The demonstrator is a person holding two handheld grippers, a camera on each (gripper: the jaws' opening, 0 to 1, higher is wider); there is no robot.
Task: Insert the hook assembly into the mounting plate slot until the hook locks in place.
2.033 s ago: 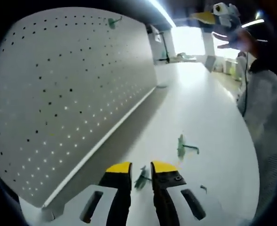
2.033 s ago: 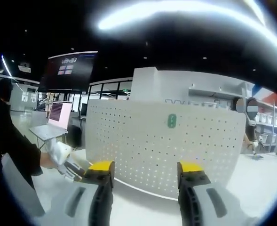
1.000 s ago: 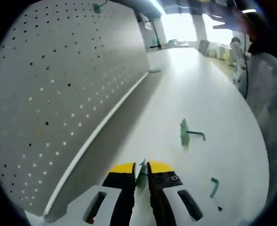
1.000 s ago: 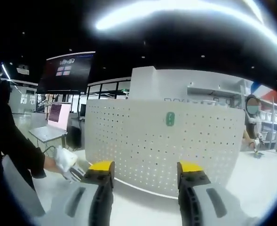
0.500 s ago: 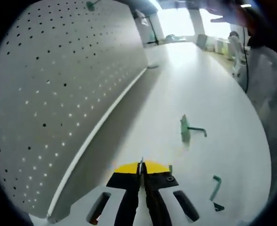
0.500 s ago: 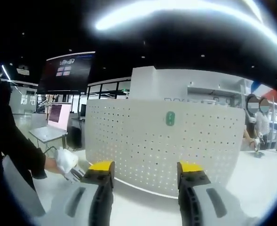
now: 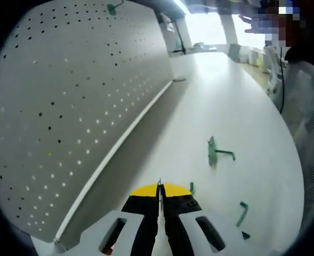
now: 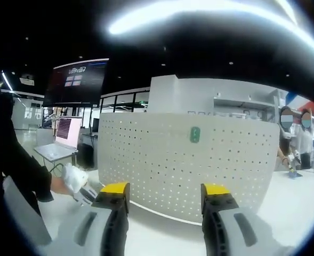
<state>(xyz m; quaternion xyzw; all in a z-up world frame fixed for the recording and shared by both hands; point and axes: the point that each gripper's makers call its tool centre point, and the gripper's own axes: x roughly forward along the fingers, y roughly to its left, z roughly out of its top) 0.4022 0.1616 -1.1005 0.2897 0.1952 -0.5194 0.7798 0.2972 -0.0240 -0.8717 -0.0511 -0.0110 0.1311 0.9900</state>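
Note:
In the left gripper view my left gripper [image 7: 159, 186] is low over the white table [image 7: 220, 106] with its jaws shut on a small green hook [image 7: 191, 188], of which only a sliver shows beside the yellow tips. A second green hook with a flat plate [image 7: 212, 153] lies on the table just ahead. A third green hook [image 7: 242, 213] lies to the right. The white pegboard [image 7: 66, 106] stands on the left, with a green piece [image 7: 112, 8] mounted near its top. In the right gripper view my right gripper [image 8: 164, 192] is open and holds nothing, facing the pegboard [image 8: 188, 165] and its green piece [image 8: 195, 134].
In the right gripper view a gloved hand [image 8: 74, 178] holding the other gripper shows at lower left. A laptop [image 8: 61, 141] and a dark wall screen [image 8: 77, 80] stand behind on the left. People [image 8: 292, 144] stand at the far right. A person's sleeve [image 7: 306, 122] borders the table's right side.
My left gripper's jaws have shut on the green hook that lay between them, and the left view has shifted a little. The right gripper has stayed still and open.

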